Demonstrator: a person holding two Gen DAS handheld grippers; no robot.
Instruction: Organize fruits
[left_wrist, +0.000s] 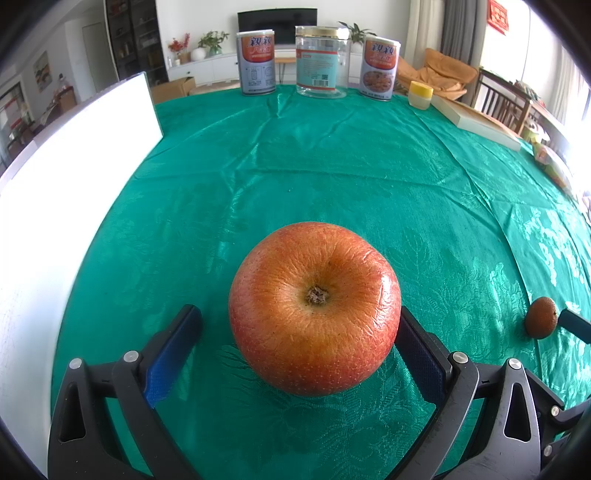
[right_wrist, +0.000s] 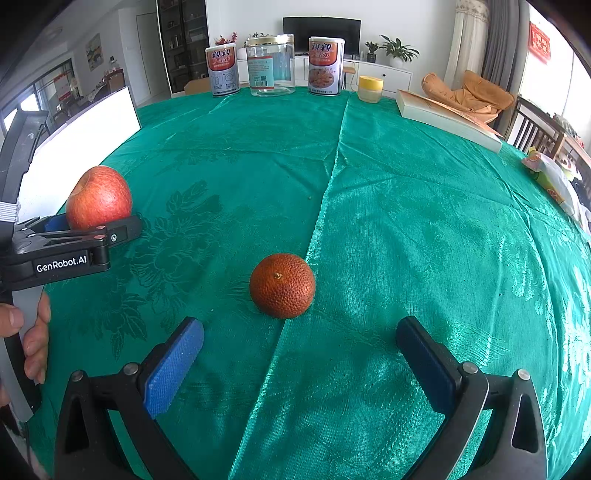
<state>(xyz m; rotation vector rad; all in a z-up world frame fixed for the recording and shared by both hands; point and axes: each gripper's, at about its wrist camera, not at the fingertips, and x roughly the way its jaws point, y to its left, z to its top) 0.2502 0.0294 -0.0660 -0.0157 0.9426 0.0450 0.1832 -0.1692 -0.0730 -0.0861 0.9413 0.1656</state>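
Notably, the apple (left_wrist: 314, 308) is a round, red-orange fruit with wrinkled, finely speckled skin and a dry brown calyx facing the left wrist camera. It sits on the green tablecloth (left_wrist: 332, 166), a glossy damask weave with leaf patterns and long creases. The left gripper (left_wrist: 301, 332) brackets it with jaws spread: the right blue ribbed pad appears to touch the apple's flank, while the left pad (left_wrist: 173, 354) stands apart from it with cloth showing between, so nothing is clamped.

The orange (right_wrist: 282, 285) is small, dark and coarsely pitted, resting on the cloth just ahead of the right gripper (right_wrist: 299, 354), whose jaws are wide open and level with the table; the fruit lies beyond the fingertips, not between them.

Only the right wrist view shows the left gripper's black body (lettered GenRobot.AI) and the person's hand (right_wrist: 33, 332) wrapped round its handle. The left wrist view shows the orange at its far right edge, touching or just beside a dark fingertip.

At the table's far edge stand two printed tins (right_wrist: 221, 70), a clear plastic jar (right_wrist: 270, 66) between them, and a yellow-lidded pot (right_wrist: 370, 88). A white board (left_wrist: 74, 166) lies along the left side.
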